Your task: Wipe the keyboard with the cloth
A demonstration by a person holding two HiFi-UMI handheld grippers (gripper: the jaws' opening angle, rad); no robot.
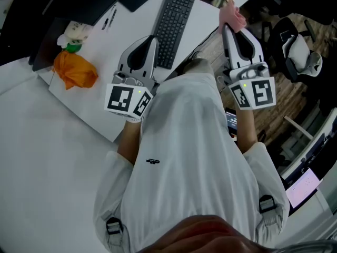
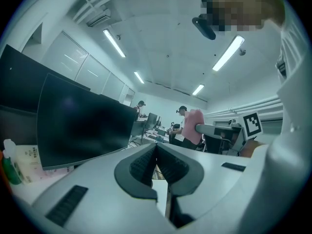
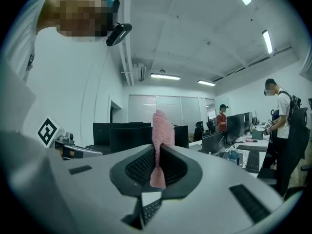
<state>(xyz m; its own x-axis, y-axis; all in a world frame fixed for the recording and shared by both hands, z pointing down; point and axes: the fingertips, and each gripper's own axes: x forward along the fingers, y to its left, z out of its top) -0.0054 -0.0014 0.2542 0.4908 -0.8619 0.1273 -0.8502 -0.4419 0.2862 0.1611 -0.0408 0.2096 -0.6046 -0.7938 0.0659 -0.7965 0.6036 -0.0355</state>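
1. The right tongs (image 3: 157, 152) are clamped on the pink cloth (image 3: 161, 128); it pokes up past their tips, off the tabletop's (image 1: 105, 51) right edge.
2. The left tongs (image 2: 157, 149) are pressed together, holding nothing.
3. The black keyboard (image 1: 172, 28) lies on the tabletop, just beside the left tongs' tips.

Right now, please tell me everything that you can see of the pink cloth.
The cloth is pink and soft-looking, with a fine knitted texture. It is bunched into a narrow upright strip, pinched between the shut jaws of the right gripper; its crumpled top sticks out past the jaw tips. Only the jaws touch it. In the head view it is held right of the black keyboard, apart from it.
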